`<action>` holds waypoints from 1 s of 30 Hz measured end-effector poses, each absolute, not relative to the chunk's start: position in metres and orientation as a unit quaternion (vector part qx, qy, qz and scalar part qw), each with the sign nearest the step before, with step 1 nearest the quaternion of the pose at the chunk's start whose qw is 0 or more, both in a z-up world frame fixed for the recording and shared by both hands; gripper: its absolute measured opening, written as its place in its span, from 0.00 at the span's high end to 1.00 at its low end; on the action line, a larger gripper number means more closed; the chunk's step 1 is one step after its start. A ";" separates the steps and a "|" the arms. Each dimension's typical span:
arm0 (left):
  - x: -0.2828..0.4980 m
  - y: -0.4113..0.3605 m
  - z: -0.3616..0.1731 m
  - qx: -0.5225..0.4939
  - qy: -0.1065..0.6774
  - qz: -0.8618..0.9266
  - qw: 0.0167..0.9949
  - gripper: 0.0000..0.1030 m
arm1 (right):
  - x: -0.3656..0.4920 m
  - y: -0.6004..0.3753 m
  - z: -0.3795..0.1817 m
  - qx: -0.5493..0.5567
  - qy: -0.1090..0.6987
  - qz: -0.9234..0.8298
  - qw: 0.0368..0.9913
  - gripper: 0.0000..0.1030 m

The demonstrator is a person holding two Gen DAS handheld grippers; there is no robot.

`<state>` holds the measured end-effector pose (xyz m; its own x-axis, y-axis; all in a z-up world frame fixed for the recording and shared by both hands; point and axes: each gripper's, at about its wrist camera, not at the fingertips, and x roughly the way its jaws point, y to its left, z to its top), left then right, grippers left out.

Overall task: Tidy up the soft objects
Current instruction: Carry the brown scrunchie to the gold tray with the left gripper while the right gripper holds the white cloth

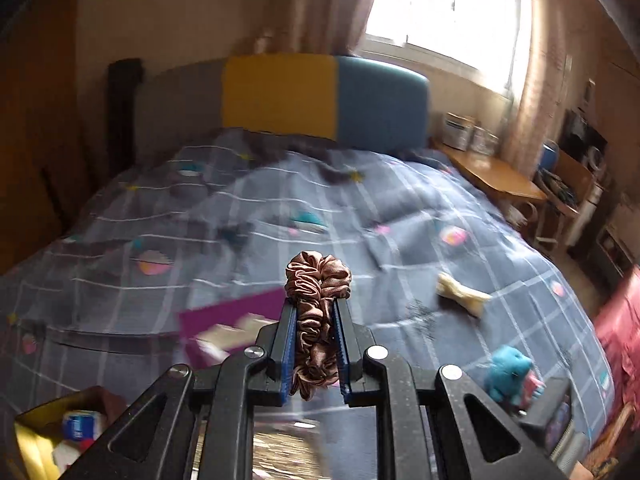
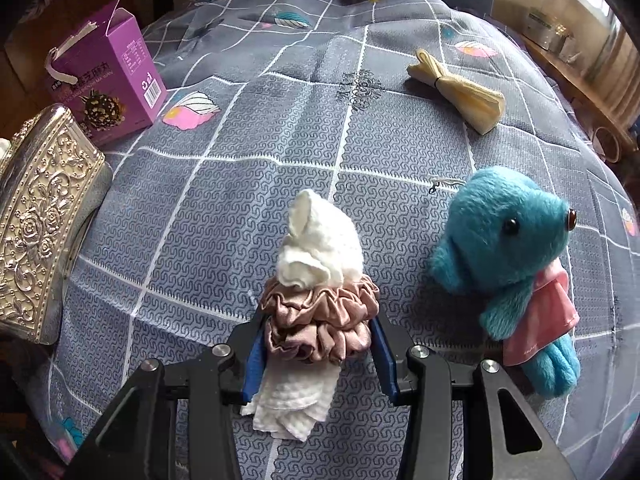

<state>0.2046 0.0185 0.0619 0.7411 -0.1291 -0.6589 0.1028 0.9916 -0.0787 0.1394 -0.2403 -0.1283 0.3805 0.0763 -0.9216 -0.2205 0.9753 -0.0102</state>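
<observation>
A: Which step is this? I count 2 scrunchies.

B: Yes. The left hand-held gripper (image 1: 316,322) is clamped on a brown satin scrunchie (image 1: 316,280), which hangs between its blue pads above the bed (image 1: 280,208). The right hand-held gripper (image 2: 318,330) sits around a white cloth roll (image 2: 320,244) that already wears a second scrunchie (image 2: 320,320). Its jaws stand partly apart on either side of that ruffle, and I cannot tell whether the pads press on it.

A: So bundling soft things with hair ties?

B: That is my reading. A cream cloth (image 2: 456,94) further up the quilt is already tied in the middle, so 1 bundle looks done and this white one is nearly done.

A: Next move?

B: Probably the held scrunchie has to go somewhere: onto another soft item, or into a container. The blue plush toy (image 2: 508,264) in its pink dress lies loose just beside the right gripper, untied. Satin is slippery and stretchy, so the grip must stay firm.

A: And the setting?

B: A bedroom. The bed has a grey checked quilt with leaf prints and a headboard (image 1: 320,96) in yellow and blue. A purple carton (image 2: 108,72) and an embossed silver box (image 2: 40,220) stand at the quilt's left edge. A bright window (image 1: 444,12) with curtains is beyond, and a wooden worktop (image 1: 488,172) beside the bed.
</observation>
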 end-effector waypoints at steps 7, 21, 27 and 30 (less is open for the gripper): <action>0.200 0.121 0.048 -0.056 0.356 0.041 0.932 0.84 | 0.137 -0.236 -0.127 -0.075 0.547 0.089 0.829 0.55; 0.097 0.177 0.013 -0.055 0.335 0.077 0.937 0.84 | 0.134 -0.234 -0.127 -0.096 0.538 0.088 0.833 0.55; 0.061 0.176 0.003 -0.052 0.329 0.075 0.940 0.84 | 0.135 -0.233 -0.127 -0.102 0.534 0.085 0.835 0.55; 0.048 0.175 -0.001 -0.053 0.330 0.074 0.939 0.84 | 0.134 -0.232 -0.127 -0.107 0.532 0.084 0.836 0.55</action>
